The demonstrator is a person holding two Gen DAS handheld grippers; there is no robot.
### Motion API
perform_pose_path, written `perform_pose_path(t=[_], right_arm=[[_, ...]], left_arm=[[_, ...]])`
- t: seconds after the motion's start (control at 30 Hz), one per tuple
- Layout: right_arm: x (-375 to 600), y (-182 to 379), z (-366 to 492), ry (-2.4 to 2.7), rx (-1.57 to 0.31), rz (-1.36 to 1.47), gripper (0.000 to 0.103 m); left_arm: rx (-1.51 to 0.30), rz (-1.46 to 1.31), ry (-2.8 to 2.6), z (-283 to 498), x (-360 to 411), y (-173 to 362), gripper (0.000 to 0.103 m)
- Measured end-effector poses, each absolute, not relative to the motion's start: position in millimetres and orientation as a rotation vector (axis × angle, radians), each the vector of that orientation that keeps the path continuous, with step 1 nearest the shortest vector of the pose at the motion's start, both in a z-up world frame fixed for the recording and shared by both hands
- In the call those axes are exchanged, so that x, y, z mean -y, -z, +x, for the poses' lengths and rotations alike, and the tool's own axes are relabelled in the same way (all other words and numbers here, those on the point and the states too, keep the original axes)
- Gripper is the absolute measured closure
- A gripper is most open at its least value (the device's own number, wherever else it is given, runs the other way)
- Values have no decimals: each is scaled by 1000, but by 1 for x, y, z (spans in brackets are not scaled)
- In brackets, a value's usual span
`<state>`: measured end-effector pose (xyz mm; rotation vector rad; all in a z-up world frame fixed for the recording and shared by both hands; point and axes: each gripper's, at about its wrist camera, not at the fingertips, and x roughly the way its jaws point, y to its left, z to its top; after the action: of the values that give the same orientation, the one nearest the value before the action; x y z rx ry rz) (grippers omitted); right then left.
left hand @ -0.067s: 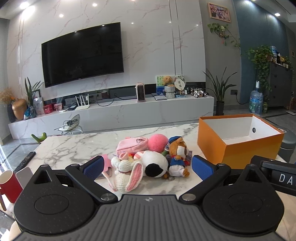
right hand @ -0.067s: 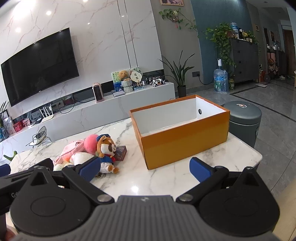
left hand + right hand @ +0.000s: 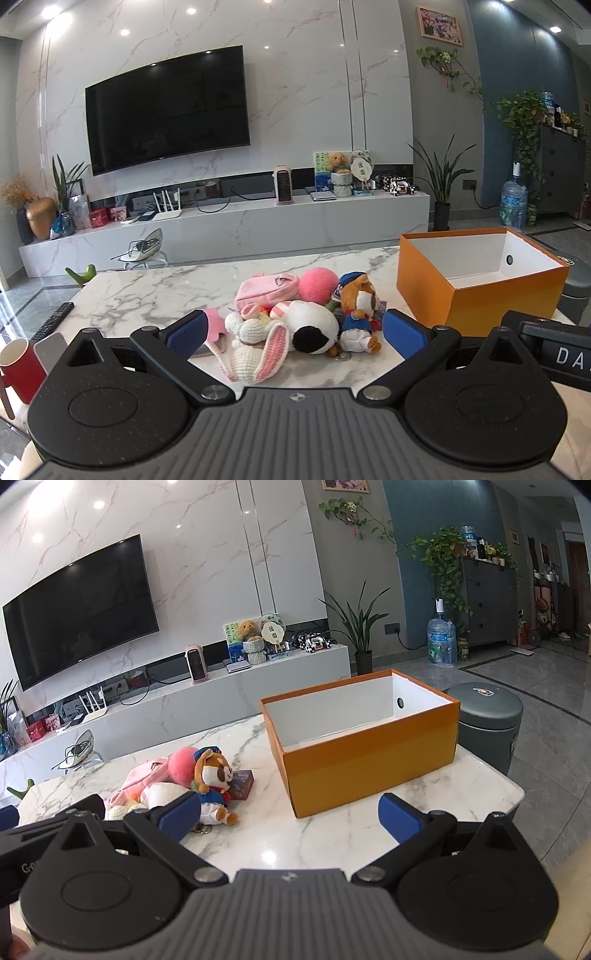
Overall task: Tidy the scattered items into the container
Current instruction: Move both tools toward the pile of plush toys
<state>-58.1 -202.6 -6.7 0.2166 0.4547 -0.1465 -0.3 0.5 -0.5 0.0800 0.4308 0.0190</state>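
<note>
On the marble table (image 3: pixel 155 291): nothing is being packed yet; all the toys are lying in one pile, well apart from the orange box (image 3: pixel 365 760).
Orange box: it is standing open and the white inside is showing nothing in it, so I judge you are only at the start.
Pile: you are facing a crocheted rabbit (image 3: pixel 258 347), a white plush with a black patch (image 3: pixel 310 326), a fox doll in blue clothes (image 3: pixel 356 314), a pink ball (image 3: pixel 317 284) and a pink pouch (image 3: pixel 267 290), all touching each other.
Left gripper (image 3: pixel 293 332): you are holding its jaws wide apart with nothing clamped; it is pointing at the pile from just in front.
Right gripper (image 3: pixel 290 814): its jaws are also standing wide apart and empty, over bare marble between the pile and the box.
Still to do: every toy is waiting to be moved, by my judgement.
Left view only: it is showing a red mug (image 3: pixel 16 363) and a remote control (image 3: pixel 51 321) at the table's left edge.
Right view only: it is showing a small dark box (image 3: pixel 242 784) beside the fox doll, the whole box interior, and a grey bin (image 3: pixel 487 716) behind the table.
</note>
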Motion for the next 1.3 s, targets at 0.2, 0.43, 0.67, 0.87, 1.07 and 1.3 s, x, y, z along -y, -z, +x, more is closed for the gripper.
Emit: perform_pose_path(t=[0.2,0.43,0.67,0.87,1.07,1.3], right_arm=[[202,6,-62,156,-447,228,0],[204,13,-61,158,-454,232,0],[200,13,-62,157,-461,231,0],[197,13,-60,159,-469,231,0],[194,13,-61,158,-466,232,0],[191,16,-61,154,-470,245,0]], left_arm=[[-445,69,-24,-1,-2,2,0],[-461,56,-30,-2,-4,4,0],[-482,44,-35,-2,-6,5,0],[-495,40,-41,0,-8,6,0],[-512,24,-44,0,-12,5,0],[-530,11,-48,0,-15,6,0]])
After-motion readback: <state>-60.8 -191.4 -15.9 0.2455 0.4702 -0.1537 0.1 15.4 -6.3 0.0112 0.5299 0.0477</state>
